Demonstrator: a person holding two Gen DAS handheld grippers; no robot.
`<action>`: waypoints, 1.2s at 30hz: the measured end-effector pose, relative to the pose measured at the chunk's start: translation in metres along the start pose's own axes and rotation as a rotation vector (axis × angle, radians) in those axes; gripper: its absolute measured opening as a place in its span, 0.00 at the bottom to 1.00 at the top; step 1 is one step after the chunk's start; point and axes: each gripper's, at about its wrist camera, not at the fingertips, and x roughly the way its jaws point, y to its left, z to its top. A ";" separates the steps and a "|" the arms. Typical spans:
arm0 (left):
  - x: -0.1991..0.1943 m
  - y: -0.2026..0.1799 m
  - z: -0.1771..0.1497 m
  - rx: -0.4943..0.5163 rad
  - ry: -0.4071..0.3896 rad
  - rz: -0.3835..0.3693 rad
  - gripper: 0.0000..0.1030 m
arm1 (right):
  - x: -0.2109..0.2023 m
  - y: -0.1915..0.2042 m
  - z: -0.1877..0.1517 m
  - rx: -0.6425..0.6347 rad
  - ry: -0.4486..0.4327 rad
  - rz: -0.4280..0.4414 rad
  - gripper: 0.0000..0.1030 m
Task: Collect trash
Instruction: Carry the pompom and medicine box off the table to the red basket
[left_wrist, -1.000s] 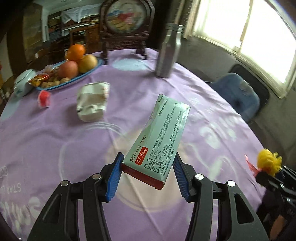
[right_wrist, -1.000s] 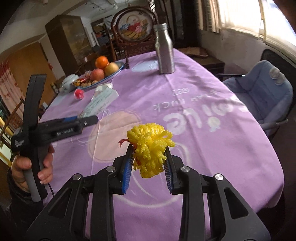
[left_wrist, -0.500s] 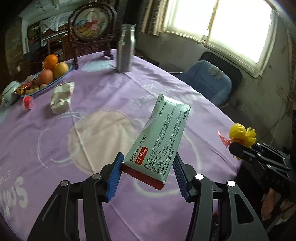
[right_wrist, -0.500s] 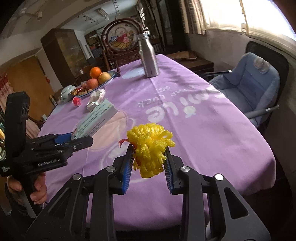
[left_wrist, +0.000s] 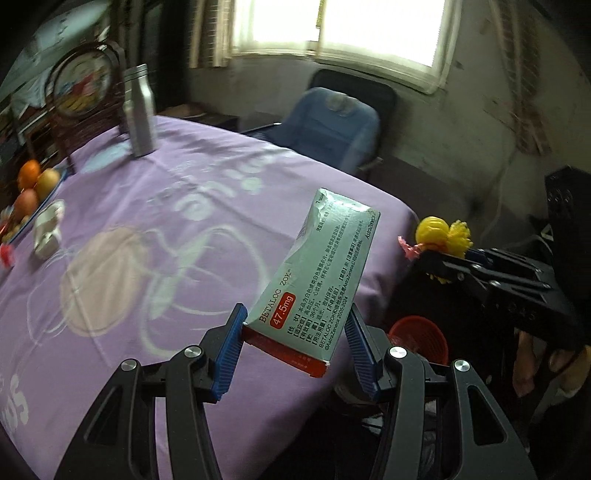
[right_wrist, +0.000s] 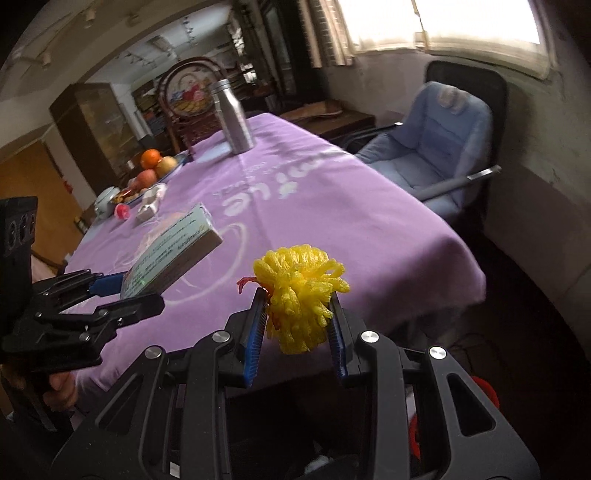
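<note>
My left gripper (left_wrist: 293, 347) is shut on a grey-green medicine box (left_wrist: 317, 273) with a red end, held tilted above the table's near right edge. The box also shows in the right wrist view (right_wrist: 171, 254). My right gripper (right_wrist: 297, 328) is shut on a yellow foam fruit net (right_wrist: 301, 291), held beyond the table's edge; it shows in the left wrist view (left_wrist: 443, 236) too. A red bin (left_wrist: 419, 338) stands on the floor below both grippers, partly hidden. A crumpled white wrapper (left_wrist: 48, 229) and a small red item (left_wrist: 5, 254) lie on the table.
The purple tablecloth (left_wrist: 155, 229) covers a round table. A steel bottle (left_wrist: 138, 110), a framed round screen (left_wrist: 81, 88) and a fruit plate (right_wrist: 153, 168) stand at its far side. A blue armchair (right_wrist: 436, 147) stands by the window wall.
Both grippers have swung right and back from over the table toward its edge, each still holding its item. The red bin has come into view below.
</note>
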 end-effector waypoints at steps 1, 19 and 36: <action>0.001 -0.006 0.000 0.012 0.002 -0.009 0.52 | -0.002 -0.005 -0.003 0.007 0.001 -0.008 0.31; 0.113 -0.148 -0.011 0.329 0.258 -0.185 0.52 | 0.000 -0.151 -0.101 0.288 0.129 -0.185 0.31; 0.270 -0.244 -0.040 0.501 0.595 -0.293 0.52 | 0.047 -0.267 -0.203 0.583 0.339 -0.295 0.31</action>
